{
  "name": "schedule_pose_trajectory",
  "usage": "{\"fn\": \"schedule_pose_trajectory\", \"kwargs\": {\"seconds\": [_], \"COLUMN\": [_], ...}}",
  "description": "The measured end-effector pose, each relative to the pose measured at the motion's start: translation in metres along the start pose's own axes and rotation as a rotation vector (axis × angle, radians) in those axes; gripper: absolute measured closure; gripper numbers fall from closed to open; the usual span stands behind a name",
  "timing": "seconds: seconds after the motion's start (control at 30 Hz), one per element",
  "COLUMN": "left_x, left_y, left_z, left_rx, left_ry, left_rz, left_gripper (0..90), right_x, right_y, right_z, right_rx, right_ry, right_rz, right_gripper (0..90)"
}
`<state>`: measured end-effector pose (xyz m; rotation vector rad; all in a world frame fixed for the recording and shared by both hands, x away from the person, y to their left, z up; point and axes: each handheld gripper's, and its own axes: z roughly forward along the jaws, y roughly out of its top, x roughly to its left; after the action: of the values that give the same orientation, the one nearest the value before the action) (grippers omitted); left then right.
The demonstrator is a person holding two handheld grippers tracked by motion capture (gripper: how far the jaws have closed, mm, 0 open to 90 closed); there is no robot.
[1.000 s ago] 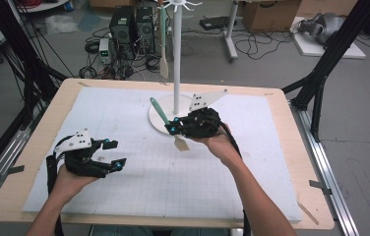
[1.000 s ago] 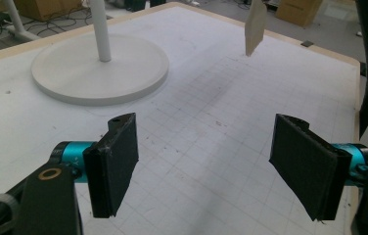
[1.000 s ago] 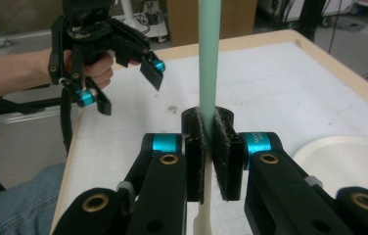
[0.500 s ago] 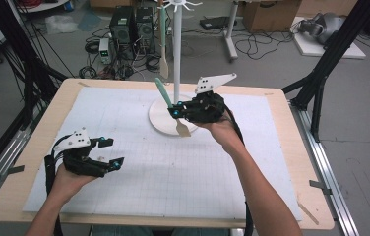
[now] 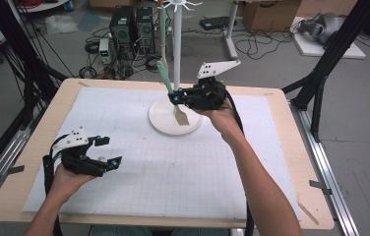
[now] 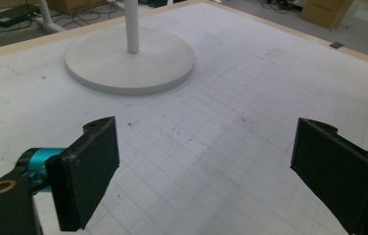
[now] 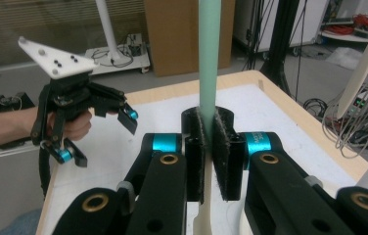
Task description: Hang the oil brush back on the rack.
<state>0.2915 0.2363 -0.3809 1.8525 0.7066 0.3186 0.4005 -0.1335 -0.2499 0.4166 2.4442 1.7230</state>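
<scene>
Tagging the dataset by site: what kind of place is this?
Most likely a lab or workshop set up for recording. A gridded mat covers the wooden table, computer towers and loose cables sit on the floor behind, and black frame struts flank the table.

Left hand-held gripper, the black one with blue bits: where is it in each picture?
High view: the black left hand-held gripper with blue knobs is at lower left, over the mat.
Left gripper view: its two black jaws rise from the bottom corners; they have just been opening, with nothing between them.
Right gripper view: it is at the left, jaws apart.
Shared landmark: the white gridded mat.
</scene>
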Motion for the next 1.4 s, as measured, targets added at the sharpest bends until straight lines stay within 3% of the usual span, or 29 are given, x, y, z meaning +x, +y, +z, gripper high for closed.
{"fn": "schedule_pose_trajectory", "kwargs": {"seconds": [0.6,0.93,1.23,1.4], "left_x": [0.0,0.0,0.0,-0.002], "left_y": [-0.001,0.0,0.001,0.001], "left_z": [-0.001,-0.001,-0.001,0.0], "left_rx": [-0.009,-0.013,-0.014,-0.012], "left_ry": [0.029,0.019,0.015,0.011], "left_rz": [-0.003,0.001,-0.003,0.005], "left_gripper": [6.2,6.2,6.1,6.2], "right_x": [-0.013,-0.024,-0.024,-0.025], "right_y": [0.031,0.048,0.069,0.073], "right_z": [-0.006,-0.012,-0.016,-0.017], "right_rx": [-0.037,-0.043,-0.053,-0.062], "right_ry": [-0.062,-0.101,-0.123,-0.131], "right_rz": [-0.006,-0.016,-0.045,-0.035], "right_gripper": [84.1,84.1,84.1,84.1]}}
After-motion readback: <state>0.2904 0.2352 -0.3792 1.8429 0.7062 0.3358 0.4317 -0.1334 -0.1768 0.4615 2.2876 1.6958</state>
